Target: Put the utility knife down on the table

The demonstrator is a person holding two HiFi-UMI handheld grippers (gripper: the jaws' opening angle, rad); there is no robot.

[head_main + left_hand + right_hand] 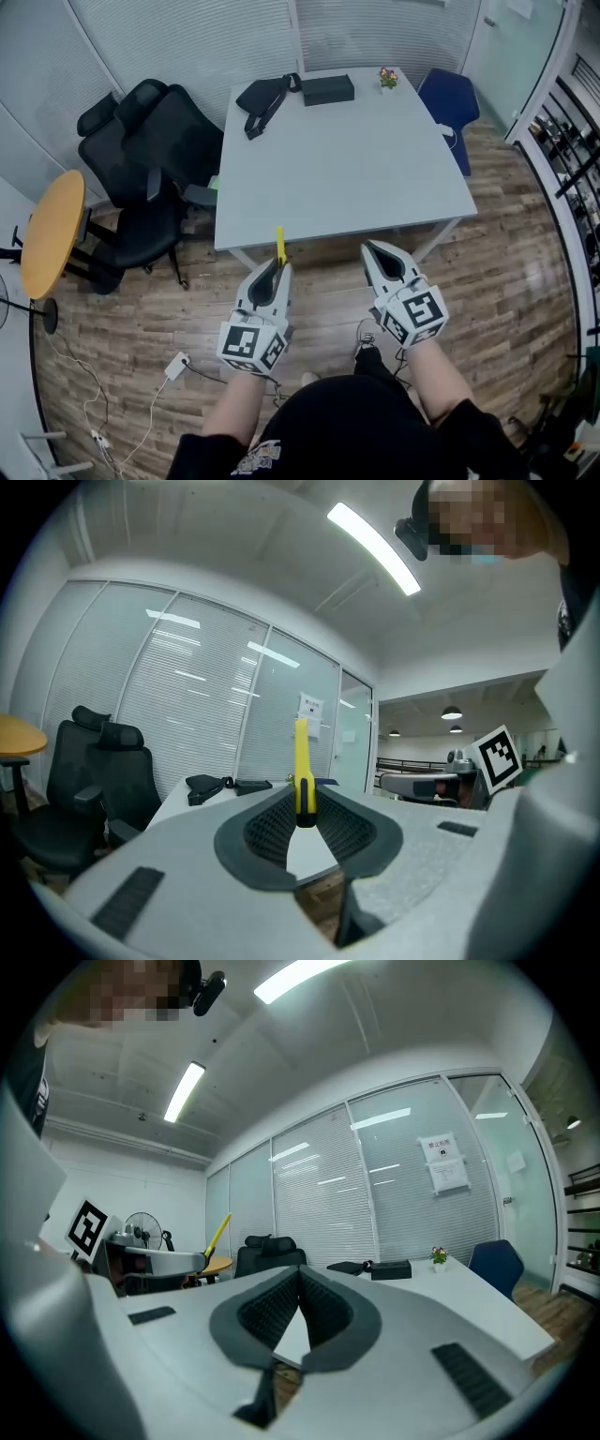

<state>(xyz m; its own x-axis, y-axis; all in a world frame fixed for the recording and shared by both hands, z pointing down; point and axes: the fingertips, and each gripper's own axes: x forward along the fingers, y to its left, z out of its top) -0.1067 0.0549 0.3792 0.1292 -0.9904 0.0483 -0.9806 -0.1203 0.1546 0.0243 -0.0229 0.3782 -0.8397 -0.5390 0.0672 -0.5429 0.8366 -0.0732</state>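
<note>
A yellow utility knife (279, 245) stands upright between the jaws of my left gripper (277, 266), which is shut on its lower end. In the left gripper view the knife (302, 772) rises from the gripper's tip (305, 819) with its blade end up. My right gripper (373, 251) hangs beside it to the right, jaws shut with nothing between them (298, 1274). Both grippers sit just short of the near edge of the white table (356, 178). From the right gripper view, the knife (218, 1233) shows at the left above the left gripper.
On the table's far end lie a black bag (263, 97), a black box (328, 89) and a small flower pot (387, 78). Black office chairs (150, 178) stand left of the table, a blue chair (448, 101) at its far right. A round wooden table (49, 232) is at the left.
</note>
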